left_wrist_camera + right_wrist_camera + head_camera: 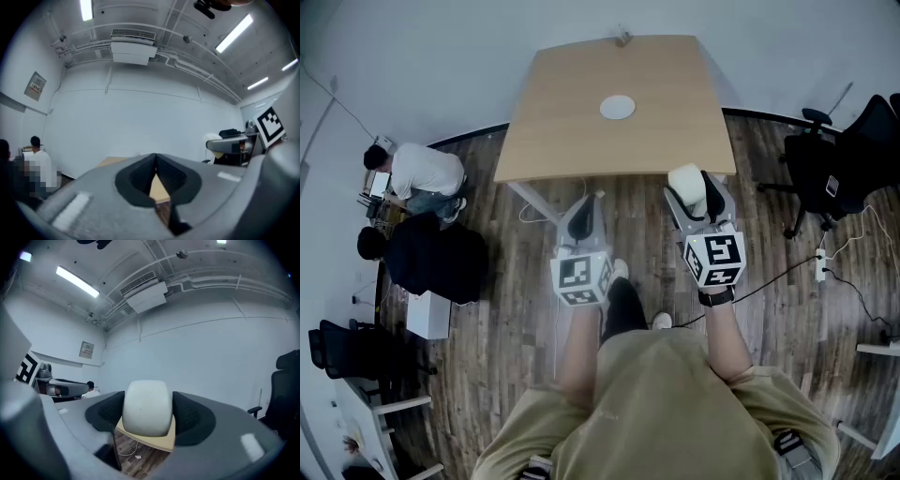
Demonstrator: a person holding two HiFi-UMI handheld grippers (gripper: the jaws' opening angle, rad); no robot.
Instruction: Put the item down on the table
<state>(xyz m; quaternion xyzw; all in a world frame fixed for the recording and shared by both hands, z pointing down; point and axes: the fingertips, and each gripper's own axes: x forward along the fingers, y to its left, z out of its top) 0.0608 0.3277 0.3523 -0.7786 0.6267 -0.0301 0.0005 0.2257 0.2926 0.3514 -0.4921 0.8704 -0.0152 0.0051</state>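
A rounded white item [687, 183] [146, 407] sits between the jaws of my right gripper [694, 195] [147, 414], which is shut on it, held in the air just short of the near edge of the wooden table [581, 103]. To its left my left gripper [584, 220] [156, 180] hangs at about the same height; its jaws meet with nothing between them. A small white round disc [617, 107] lies on the table's middle.
Two people [420, 173] sit low at the left by the wall. Black office chairs [839, 159] stand at the right, with a power strip and cables [821, 267] on the wooden floor. A small object [623, 37] sits at the table's far edge.
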